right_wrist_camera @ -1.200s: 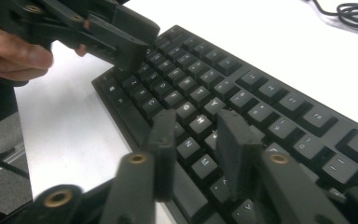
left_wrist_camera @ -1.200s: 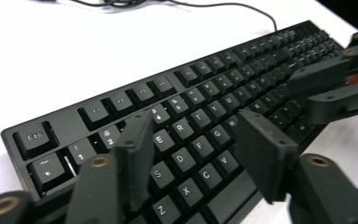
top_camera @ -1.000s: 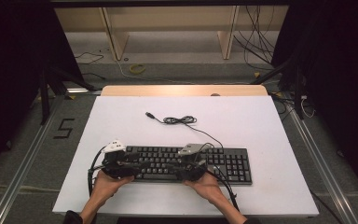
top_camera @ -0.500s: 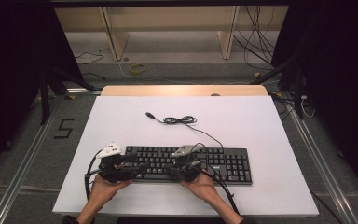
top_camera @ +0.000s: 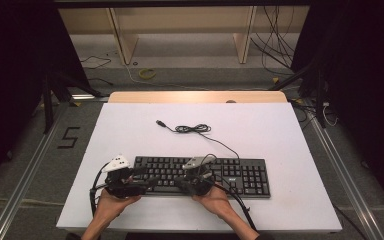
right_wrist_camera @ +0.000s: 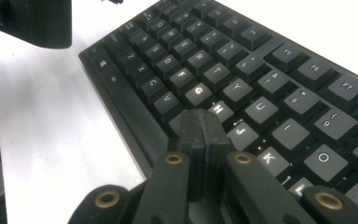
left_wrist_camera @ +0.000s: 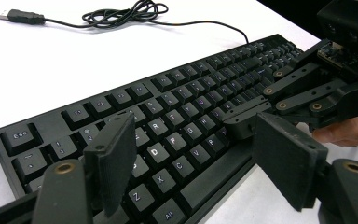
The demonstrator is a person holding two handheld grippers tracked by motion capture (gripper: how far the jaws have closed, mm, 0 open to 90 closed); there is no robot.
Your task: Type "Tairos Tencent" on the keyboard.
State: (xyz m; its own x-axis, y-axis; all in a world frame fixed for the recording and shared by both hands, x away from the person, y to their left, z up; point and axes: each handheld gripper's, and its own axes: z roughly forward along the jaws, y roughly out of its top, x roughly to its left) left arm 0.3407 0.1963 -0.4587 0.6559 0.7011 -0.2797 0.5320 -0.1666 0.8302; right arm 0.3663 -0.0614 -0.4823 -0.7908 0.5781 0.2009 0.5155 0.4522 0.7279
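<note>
A black keyboard lies along the front of the white table. My left gripper hovers low over its left front keys. Its jaws are open, have just been opening, and nothing sits between the pads. My right gripper points left over the middle of the keyboard's front edge. It is shut, with its tips over the bottom letter row just below the H key. In the left gripper view the right gripper is close by the left one's right pad.
The keyboard's thin black cable coils behind it and ends in a loose USB plug on the bare table. A wooden strip edges the far side. Beyond it are shelves and floor cables. Dark curtains flank both sides.
The right gripper has edged a little to the left along the keyboard's front, closer to the left gripper. The left hand stays in place. The keyboard and cable have not moved.
</note>
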